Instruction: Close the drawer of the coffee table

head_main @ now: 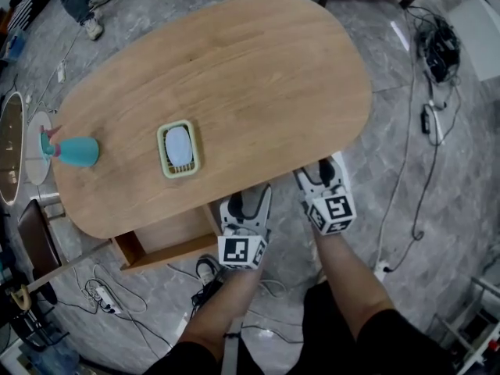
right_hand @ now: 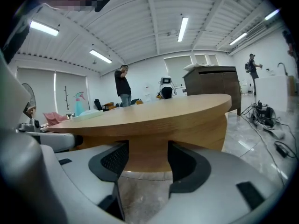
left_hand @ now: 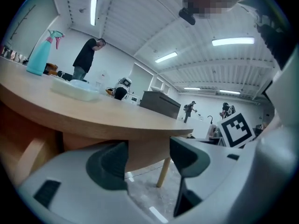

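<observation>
Left gripper [left_hand: 147, 158] - fingers [left_hand: 110, 164] spread wide, nothing between them. Through the gap only the underside of the desk [left_hand: 93, 118] and one slanted wooden leg [left_hand: 163, 171] show, further off.

Right gripper [right_hand: 147, 161] - fingers [right_hand: 112, 160] also wide apart and empty. The thick wooden edge of the desk [right_hand: 177, 115] sits beyond the gap.

Head view: left gripper [head_main: 248, 203] is at the near edge of the desk [head_main: 258, 76], just beside the right end of the drawer [head_main: 168, 241]. Cannot tell whether it touches. Right gripper [head_main: 319, 172] is to its right, tips at the desk's rim, apart from the drawer.

The drawer stands pulled out from under the near edge, its inside open to view and its front board toward the person.

On the desk top: a pale green tray [head_main: 165, 161] holding a light blue oval piece, near the drawer side. A teal spray bottle [head_main: 74, 151] stands at the left end, well apart from the tray.

Grey marbled floor [head_main: 437, 209] around, with cables [head_main: 426, 123] trailing at right.
</observation>
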